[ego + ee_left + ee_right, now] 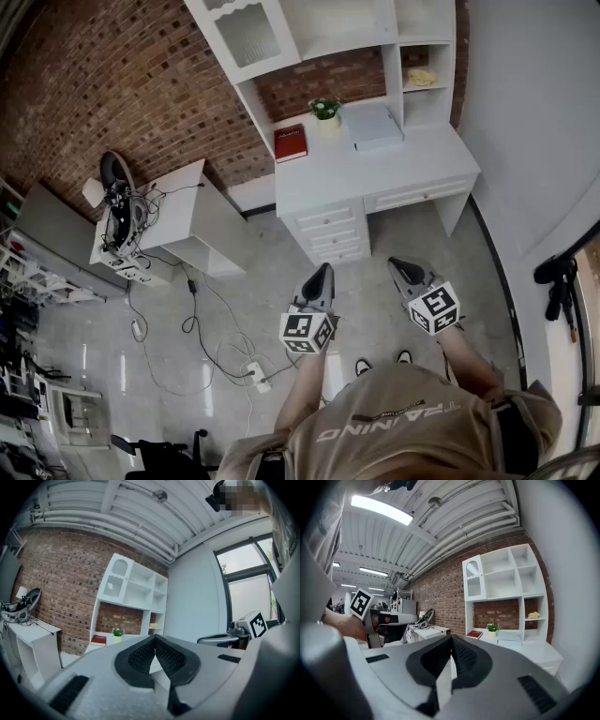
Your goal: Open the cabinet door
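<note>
Now | cabinet door [246, 33] closed, upright, facing outward | left claw [323, 272], right claw [397, 265] closed, empty

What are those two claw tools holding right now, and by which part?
Nothing. The left gripper and the right gripper are both shut with nothing between their jaws, well short of the cabinet door.

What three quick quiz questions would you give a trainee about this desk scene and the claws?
1. True or false: the cabinet door is already open.
2. What lies beside the potted plant on the desk? A red book; B mug; C laptop.
3. Is the right claw open or shut, and is it holding anything?
Key: 1 false, the cabinet door is closed; 2 A; 3 shut, empty.
</note>
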`<state>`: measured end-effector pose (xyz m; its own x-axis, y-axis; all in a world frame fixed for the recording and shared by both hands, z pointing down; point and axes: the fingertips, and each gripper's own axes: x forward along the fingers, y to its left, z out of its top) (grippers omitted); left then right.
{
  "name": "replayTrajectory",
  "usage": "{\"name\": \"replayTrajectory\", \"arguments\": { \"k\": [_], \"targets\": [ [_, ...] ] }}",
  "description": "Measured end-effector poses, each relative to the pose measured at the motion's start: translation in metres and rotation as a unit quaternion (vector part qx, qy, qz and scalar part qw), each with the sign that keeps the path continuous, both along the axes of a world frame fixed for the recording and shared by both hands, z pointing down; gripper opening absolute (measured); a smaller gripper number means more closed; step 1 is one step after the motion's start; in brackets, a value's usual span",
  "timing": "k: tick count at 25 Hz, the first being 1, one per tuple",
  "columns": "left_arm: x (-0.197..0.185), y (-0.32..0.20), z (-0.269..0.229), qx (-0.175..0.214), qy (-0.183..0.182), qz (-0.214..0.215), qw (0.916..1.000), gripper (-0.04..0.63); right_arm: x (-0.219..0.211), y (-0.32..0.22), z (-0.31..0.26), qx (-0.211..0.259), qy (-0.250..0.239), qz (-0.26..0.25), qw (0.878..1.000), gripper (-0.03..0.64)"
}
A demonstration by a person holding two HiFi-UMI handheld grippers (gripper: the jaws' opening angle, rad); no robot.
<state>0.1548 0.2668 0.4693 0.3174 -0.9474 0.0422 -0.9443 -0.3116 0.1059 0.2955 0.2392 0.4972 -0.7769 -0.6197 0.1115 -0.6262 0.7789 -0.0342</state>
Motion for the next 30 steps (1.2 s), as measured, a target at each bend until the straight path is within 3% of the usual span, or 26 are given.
{"name": "replayTrajectory", "arguments": {
  "k": [12, 23, 30],
  "targets": [
    [-0.020, -0.001, 0.014, -0.014, 0.001, 0.007, 0.9999, 0.009, -0.014, -0.001, -0.003, 0.009, -0.005, 0.009, 1.000, 0.014],
    [-0.052, -0.026, 0.055, -0.056, 0.023, 0.031, 0.9977, 0.008, -0.028, -0.004, 0.036, -0.035, 0.029, 0.044, 0.998, 0.014],
    [-0.044, -0.061, 0.057, -0.066, 0.079, 0.030, 0.9942, 0.009, -0.023, -0.036, 0.040, -0.046, 0.034, 0.031, 0.998, 0.014]
  ]
}}
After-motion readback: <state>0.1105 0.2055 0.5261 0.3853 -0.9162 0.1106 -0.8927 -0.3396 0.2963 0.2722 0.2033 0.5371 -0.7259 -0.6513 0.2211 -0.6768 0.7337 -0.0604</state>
